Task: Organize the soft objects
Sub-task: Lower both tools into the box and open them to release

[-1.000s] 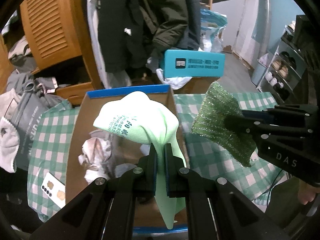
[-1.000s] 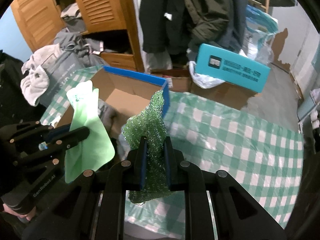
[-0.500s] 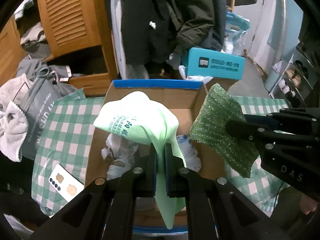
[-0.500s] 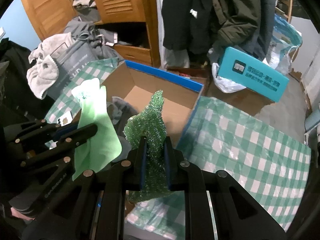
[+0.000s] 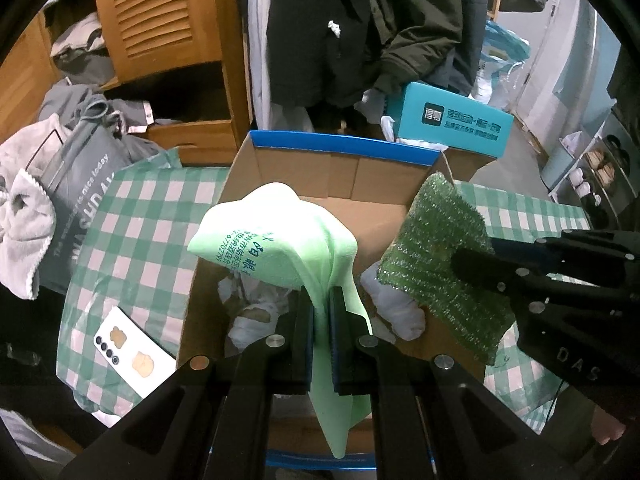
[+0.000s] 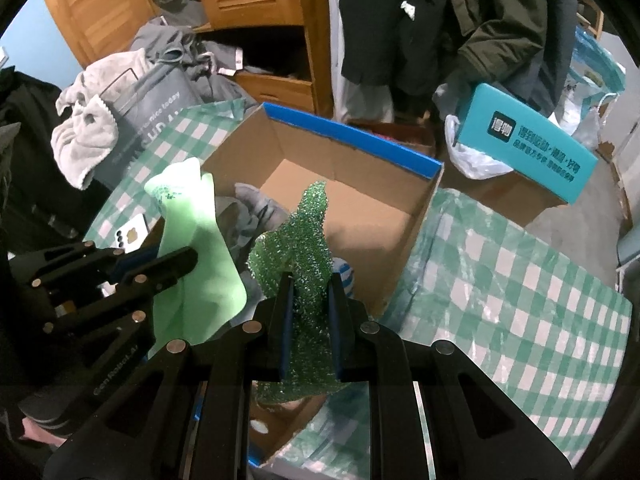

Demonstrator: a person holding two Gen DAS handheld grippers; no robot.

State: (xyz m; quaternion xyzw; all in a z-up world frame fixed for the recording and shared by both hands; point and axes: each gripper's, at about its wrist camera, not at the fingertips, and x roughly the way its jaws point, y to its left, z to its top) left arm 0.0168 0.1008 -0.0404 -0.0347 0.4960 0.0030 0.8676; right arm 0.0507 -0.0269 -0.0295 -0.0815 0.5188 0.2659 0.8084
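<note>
Nearby: phone [image 5: 134,354] beside cardboard box [image 5: 340,168] | teal carton [image 5: 452,124] (behind)

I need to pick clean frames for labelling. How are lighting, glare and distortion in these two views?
Left wrist view: strong fisheye bend with black corners; the light green cloth is washed out on top, its print still readable. Right wrist view: same bend; the sparkly green scrubber glints but stays sharp, while the dark coats lose detail in shadow.
</note>
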